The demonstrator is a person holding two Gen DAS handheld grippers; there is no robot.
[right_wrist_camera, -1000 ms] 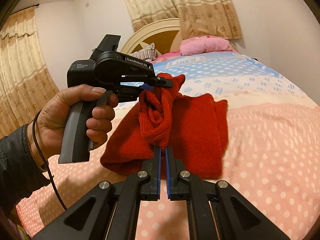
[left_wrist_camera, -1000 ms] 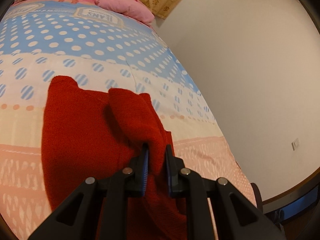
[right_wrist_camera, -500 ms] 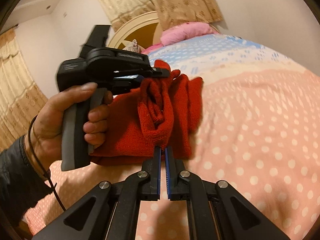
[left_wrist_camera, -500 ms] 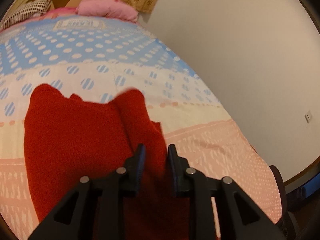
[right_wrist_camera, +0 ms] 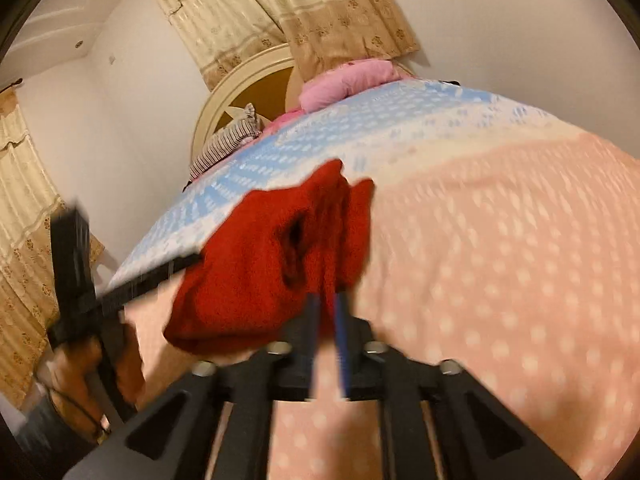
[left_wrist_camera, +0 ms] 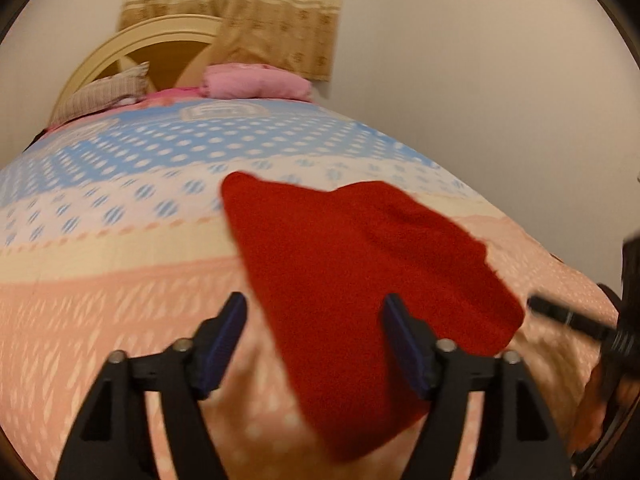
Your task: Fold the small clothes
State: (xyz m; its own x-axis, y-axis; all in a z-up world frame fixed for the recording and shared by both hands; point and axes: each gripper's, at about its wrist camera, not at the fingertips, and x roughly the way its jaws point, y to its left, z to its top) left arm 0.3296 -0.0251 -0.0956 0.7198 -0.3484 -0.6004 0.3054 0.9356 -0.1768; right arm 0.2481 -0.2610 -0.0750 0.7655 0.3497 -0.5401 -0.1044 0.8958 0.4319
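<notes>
Left tool [left_wrist_camera: 314, 340] is opening wide, gripping nothing; right tool [right_wrist_camera: 326, 316] is opening, cloth [left_wrist_camera: 360, 272] between its jaws. Cloth is lying mid-bed [left_wrist_camera: 100, 320], long axis running away from you.

Between the opening jaws of the left gripper [left_wrist_camera: 314, 340] lies the near edge of the red garment [left_wrist_camera: 360, 272]; the pads stand clear of it on both sides. Left of those jaws the bedspread [left_wrist_camera: 100, 288] is bare. To their right the other gripper's black finger [left_wrist_camera: 568, 316] blocks the way. The right gripper [right_wrist_camera: 326, 332] is opening, with red cloth in its narrow gap. Right of it, bare bedspread; pillows [right_wrist_camera: 348, 80] far ahead.
</notes>
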